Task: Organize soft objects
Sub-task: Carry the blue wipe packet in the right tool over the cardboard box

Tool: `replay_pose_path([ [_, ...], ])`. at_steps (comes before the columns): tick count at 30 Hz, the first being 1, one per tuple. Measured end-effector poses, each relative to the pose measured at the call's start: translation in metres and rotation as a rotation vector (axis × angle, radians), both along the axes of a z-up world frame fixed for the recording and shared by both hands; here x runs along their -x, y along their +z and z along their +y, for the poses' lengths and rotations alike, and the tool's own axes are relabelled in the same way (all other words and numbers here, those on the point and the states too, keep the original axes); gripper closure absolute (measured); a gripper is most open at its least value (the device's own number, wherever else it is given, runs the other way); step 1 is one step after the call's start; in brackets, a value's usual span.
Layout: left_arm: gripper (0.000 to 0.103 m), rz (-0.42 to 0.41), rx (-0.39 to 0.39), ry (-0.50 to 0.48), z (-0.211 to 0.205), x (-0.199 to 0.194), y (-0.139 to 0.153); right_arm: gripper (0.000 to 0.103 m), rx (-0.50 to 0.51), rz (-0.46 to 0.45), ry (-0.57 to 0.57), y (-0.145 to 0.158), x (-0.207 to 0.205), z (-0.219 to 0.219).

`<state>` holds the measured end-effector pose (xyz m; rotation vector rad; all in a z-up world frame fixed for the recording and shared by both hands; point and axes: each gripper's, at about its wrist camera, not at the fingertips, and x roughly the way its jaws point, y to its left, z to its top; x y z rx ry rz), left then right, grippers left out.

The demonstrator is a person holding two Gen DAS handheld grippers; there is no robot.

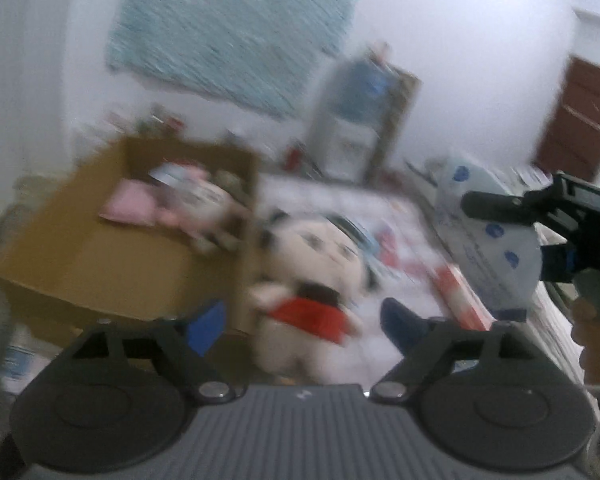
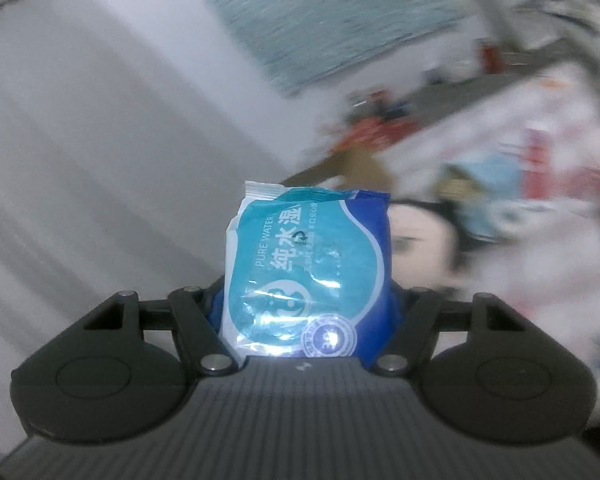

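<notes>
— So where do things stand?

— Right gripper [image 2: 306, 316] has its jaws closed on a wet-wipe pack [image 2: 308, 276], held upright and lifted clear of the surface. Left gripper [image 1: 304, 324] has its jaws spread wide with nothing between them; the plush doll [image 1: 320, 280] lies on the bed [image 1: 384, 208] just beyond the blue pads.

— And the destination?

— Cardboard box [image 1: 100, 256], standing to the left of the doll in the left wrist view. Soft things are already inside it, a pink pouch [image 1: 130, 204] among them.

— What could go wrong?

— The pack is slick film, gripped only at its lower end. A quick swing could let it slide or tip out of the jaws short of the box. It could also catch the box's near wall and drop outside.

— Anything in the way?

— The doll lies between the right gripper and the box, so the pack has to travel over it. A large white bag with blue spots [image 1: 488, 240] sits to the right of the doll, close under the right gripper [image 1: 500, 204]. Both views are badly smeared, so I'd only say the items along the far wall are probably bottles and a water dispenser [image 1: 352, 120].

— And the two grippers?

— Near each other; they could bump over the box.
</notes>
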<state>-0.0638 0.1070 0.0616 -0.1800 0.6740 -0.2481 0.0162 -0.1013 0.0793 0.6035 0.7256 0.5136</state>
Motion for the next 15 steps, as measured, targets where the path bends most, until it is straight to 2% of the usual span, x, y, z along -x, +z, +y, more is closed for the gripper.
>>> replay_pose_path([
  [4, 0.008, -0.067, -0.029, 0.162, 0.046, 0.014, 0.015, 0.035, -0.014, 0.031, 0.151, 0.013, -0.054, 0.071],
  [8, 0.008, -0.075, 0.001, 0.303, 0.092, 0.022, 0.017, 0.035, 0.038, 0.095, 0.248, 0.008, -0.11, 0.145],
  [11, 0.008, -0.072, 0.008, 0.406, 0.124, 0.024, 0.016, 0.035, 0.107, 0.177, 0.276, -0.014, -0.15, 0.203],
  [15, 0.008, -0.052, 0.027, 0.529, 0.164, 0.028, 0.007, 0.035, 0.187, 0.359, 0.272, -0.071, -0.207, 0.269],
])
